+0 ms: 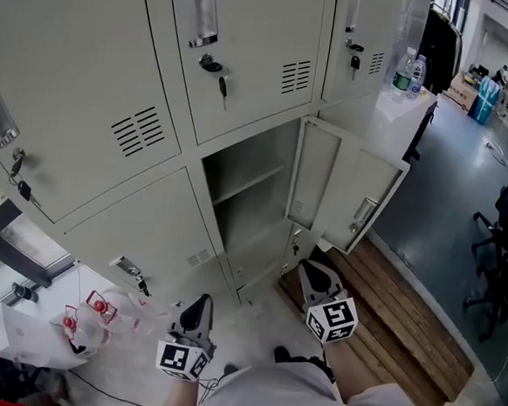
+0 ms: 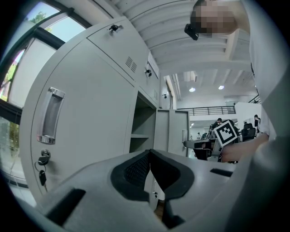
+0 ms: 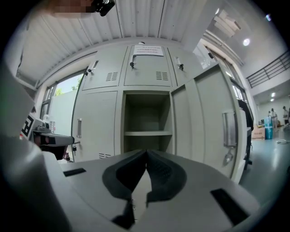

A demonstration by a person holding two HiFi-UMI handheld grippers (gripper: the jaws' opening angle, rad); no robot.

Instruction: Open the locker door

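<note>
Grey steel lockers (image 1: 87, 97) fill the upper left of my head view. The locker door (image 1: 349, 195) I'm working on stands swung well out at centre right, with its handle (image 1: 364, 217) near the free edge. Beside it on the left, the open compartment (image 1: 247, 197) shows 1 shelf (image 3: 147, 133) across its middle.

My left gripper (image 1: 198, 311) sits at lower centre, below the closed locker to the left of the opening. In the left gripper view its 2 jaws meet at the tips with nothing between them. My right gripper (image 1: 311, 279) is just right of centre and low in the frame, near the door's bottom corner but apart from it — its jaws are pressed together too, and they hold nothing. In the right gripper view the door runs up the right side and the compartment is dead ahead.

Wooden planking (image 1: 403, 315) covers the floor at lower right, and 2 bottles (image 1: 410, 72) stand on a surface at upper right.
</note>
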